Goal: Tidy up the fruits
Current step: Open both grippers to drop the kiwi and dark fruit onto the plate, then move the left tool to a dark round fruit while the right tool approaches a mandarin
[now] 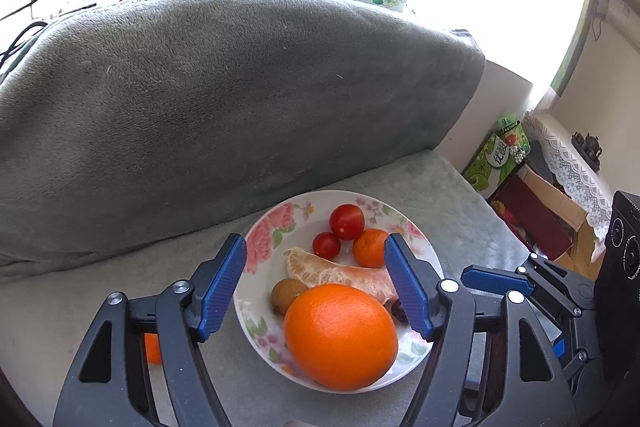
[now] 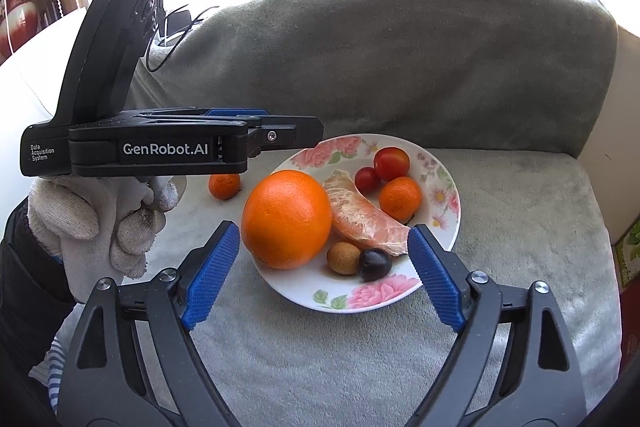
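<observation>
while fingers [image 1: 316,283] gape, orange [image 1: 340,337] overhangs plate [image 1: 260,231] rim

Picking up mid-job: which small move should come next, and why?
Probably reach the left gripper toward the small orange beside the plate. It looks like the only fruit off the plate, and both grippers are open and empty.

Floral plate [image 2: 404,301] crowded with fruit, big orange [image 2: 286,219] blocking its left rim, seat cushion [image 2: 520,227] right edge open, backrest [image 2: 400,59] walling the rear

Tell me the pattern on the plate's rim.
Pink flowers with green leaves on the white plate; clearest in the right wrist view.
</observation>
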The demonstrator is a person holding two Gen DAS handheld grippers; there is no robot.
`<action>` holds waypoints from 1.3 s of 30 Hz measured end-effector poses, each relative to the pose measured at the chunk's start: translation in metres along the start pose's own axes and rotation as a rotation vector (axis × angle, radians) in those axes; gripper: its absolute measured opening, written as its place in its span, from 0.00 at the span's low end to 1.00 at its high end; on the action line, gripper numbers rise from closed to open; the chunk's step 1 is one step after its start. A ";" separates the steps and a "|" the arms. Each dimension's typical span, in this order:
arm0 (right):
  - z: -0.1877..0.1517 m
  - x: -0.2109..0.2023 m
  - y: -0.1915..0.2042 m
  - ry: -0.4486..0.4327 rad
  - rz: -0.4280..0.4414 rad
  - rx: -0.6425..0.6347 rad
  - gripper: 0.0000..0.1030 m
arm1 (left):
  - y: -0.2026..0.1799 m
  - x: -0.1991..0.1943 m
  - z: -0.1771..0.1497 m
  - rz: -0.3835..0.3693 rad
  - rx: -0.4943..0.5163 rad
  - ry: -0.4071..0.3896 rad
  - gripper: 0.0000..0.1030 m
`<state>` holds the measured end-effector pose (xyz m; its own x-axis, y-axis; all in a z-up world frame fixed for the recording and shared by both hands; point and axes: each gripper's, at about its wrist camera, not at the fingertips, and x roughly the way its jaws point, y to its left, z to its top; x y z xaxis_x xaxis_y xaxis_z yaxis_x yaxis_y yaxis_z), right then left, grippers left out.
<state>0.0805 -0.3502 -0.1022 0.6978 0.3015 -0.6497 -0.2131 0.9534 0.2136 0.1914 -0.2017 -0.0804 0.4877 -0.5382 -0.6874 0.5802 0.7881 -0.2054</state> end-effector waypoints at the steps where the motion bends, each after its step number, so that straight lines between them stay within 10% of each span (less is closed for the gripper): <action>1: 0.000 0.001 0.001 0.002 -0.005 0.001 0.86 | -0.001 0.000 0.000 0.003 0.002 -0.001 0.69; 39: 0.006 -0.010 0.025 -0.037 -0.036 -0.031 0.87 | 0.012 -0.059 -0.022 0.077 -0.002 -0.096 0.69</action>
<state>0.0721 -0.3297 -0.0859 0.7299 0.2667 -0.6294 -0.2082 0.9637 0.1670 0.1555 -0.1542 -0.0577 0.5909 -0.5024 -0.6311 0.5378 0.8285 -0.1560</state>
